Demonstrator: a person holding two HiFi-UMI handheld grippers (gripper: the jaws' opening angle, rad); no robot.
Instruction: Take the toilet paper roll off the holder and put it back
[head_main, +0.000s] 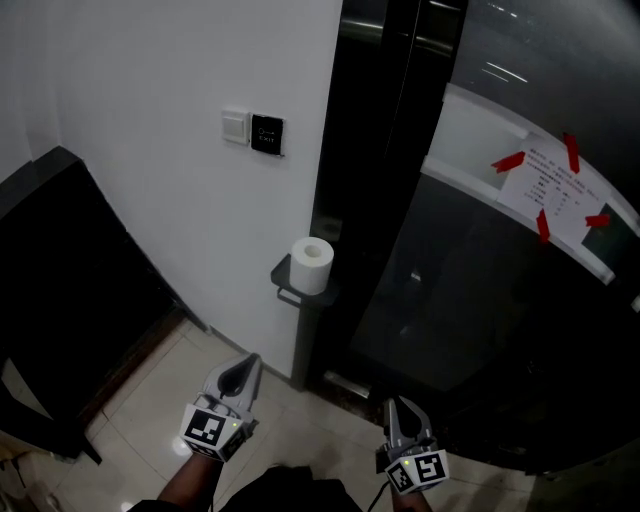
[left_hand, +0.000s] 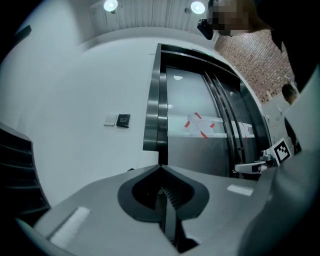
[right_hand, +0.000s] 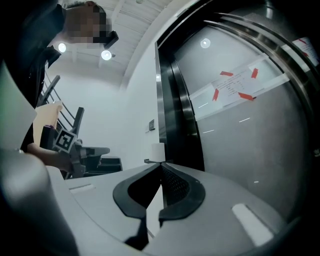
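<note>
A white toilet paper roll (head_main: 312, 264) was shown standing upright on a small dark holder (head_main: 289, 290) at the wall's (head_main: 150, 200) corner, beside a dark glass door (head_main: 480, 300) and well ahead of both grippers. The left gripper (head_main: 246, 366) and right gripper (head_main: 394, 405) were held low over the tiled floor (head_main: 150, 400), each with fingers closed together on nothing. If the fingers were not parted before the roll was reached, it could likely be knocked off its perch.

Upright toilet paper roll (head_main: 311, 265) on holder (head_main: 297, 297), white wall (head_main: 150, 90) behind
</note>
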